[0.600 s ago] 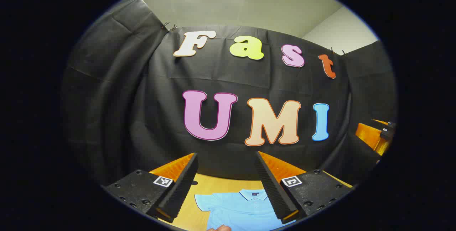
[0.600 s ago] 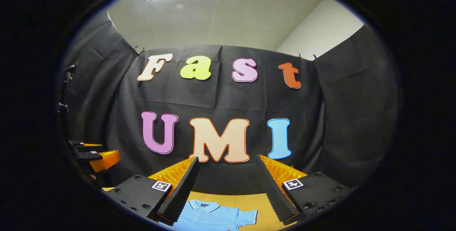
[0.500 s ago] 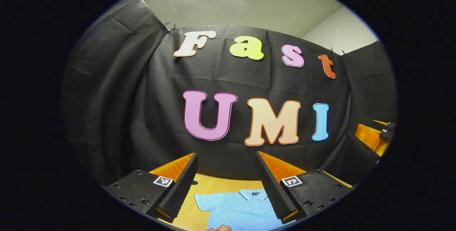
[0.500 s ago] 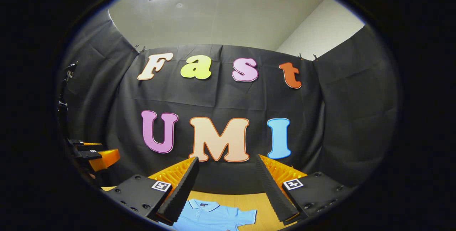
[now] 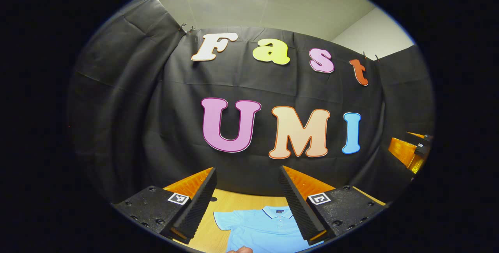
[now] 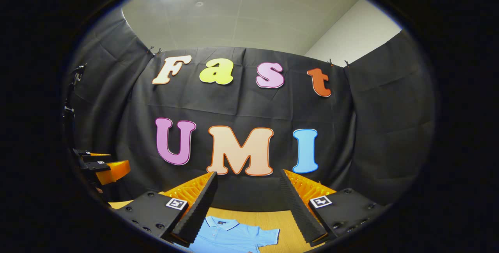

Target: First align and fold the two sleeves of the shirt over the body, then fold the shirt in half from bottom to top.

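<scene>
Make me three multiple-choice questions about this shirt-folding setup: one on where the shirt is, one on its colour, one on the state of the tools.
1. Where does the shirt lie?
A. on the wooden table
B. hung on the wall
C. held in the air

2. What colour is the shirt?
A. red
B. light blue
C. white

3. How do the left tool and right tool stand?
A. both clamped on a sleeve
B. one open, one shut
C. both open, holding nothing

Answers: 1 A, it lies flat on the tabletop; 2 B, the fabric is light blue with a dark-trimmed collar; 3 C, each has a wide gap between its fingers, above the shirt.
</scene>
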`<state>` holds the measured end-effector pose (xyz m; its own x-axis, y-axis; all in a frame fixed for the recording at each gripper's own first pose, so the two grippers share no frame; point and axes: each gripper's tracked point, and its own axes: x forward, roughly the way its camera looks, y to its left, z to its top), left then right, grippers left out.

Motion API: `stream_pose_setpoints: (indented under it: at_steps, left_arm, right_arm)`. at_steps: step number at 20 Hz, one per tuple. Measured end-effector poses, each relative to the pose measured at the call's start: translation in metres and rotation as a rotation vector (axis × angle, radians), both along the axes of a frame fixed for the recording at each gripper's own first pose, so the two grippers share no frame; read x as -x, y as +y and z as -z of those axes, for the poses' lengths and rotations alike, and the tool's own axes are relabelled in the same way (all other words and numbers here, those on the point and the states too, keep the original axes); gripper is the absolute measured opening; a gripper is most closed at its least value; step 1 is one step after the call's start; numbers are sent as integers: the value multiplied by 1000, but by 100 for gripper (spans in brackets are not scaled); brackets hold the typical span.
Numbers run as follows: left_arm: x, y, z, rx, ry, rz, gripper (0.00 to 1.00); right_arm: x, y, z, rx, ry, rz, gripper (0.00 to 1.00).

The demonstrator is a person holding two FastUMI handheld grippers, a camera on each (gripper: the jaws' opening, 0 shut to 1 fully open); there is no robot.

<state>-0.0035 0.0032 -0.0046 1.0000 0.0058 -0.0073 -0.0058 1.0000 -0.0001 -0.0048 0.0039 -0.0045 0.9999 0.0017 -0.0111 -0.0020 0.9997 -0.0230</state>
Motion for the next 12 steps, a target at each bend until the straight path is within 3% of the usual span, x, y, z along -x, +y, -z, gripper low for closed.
stream_pose_setpoints:
  at_steps: [9,12]
  left_arm:
    - [-2,-6,-2,-21,-11,0,96]
    - [-3,-14,-8,-25,-39,-10,93]
  right_arm:
    - [-10,-20,23,56,22,8,99]
    - [-16,-29,48,60,68,-34,100]
